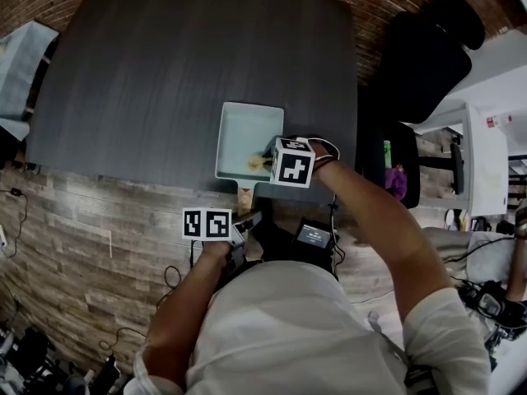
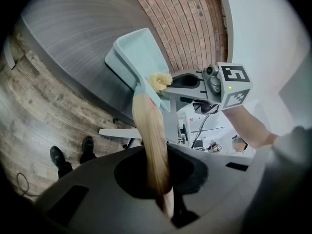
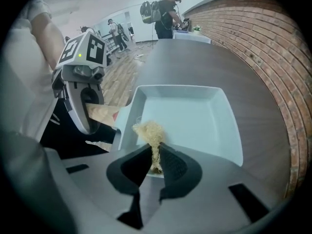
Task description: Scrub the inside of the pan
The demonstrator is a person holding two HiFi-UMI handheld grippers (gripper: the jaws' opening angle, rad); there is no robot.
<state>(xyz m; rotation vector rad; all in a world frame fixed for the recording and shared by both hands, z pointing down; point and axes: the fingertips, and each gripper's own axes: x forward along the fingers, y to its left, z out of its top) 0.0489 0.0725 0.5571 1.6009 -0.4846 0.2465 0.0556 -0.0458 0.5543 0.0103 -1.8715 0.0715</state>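
The pale mint, square metal pan (image 1: pixel 243 134) sits on the dark grey wood-grain table (image 1: pixel 148 81), close to the table's 6 o'clock edge in the head view. Its light wooden handle (image 2: pixel 151 140) runs from 12 to 6 o'clock, out over the edge toward the person.

The left gripper (image 1: pixel 247 219) is clamped on that handle's end, so the pan body lies straight ahead of it at 12 o'clock, along the handle's long axis. The right gripper (image 3: pixel 156 162) is pinched on a frayed yellowish tuft of scrubbing fibre (image 3: pixel 150 129). This tuft rests at the pan's 5 o'clock corner, on or just above the inside near the rim; contact with the floor cannot be confirmed.

The right gripper is the nearer one to the pan's interior. The unscrubbed floor stretches away from it toward 11 o'clock, which is probably the way a stroke would go.

No brand or legible writing shows, only black-and-white square markers on the gripper cubes.
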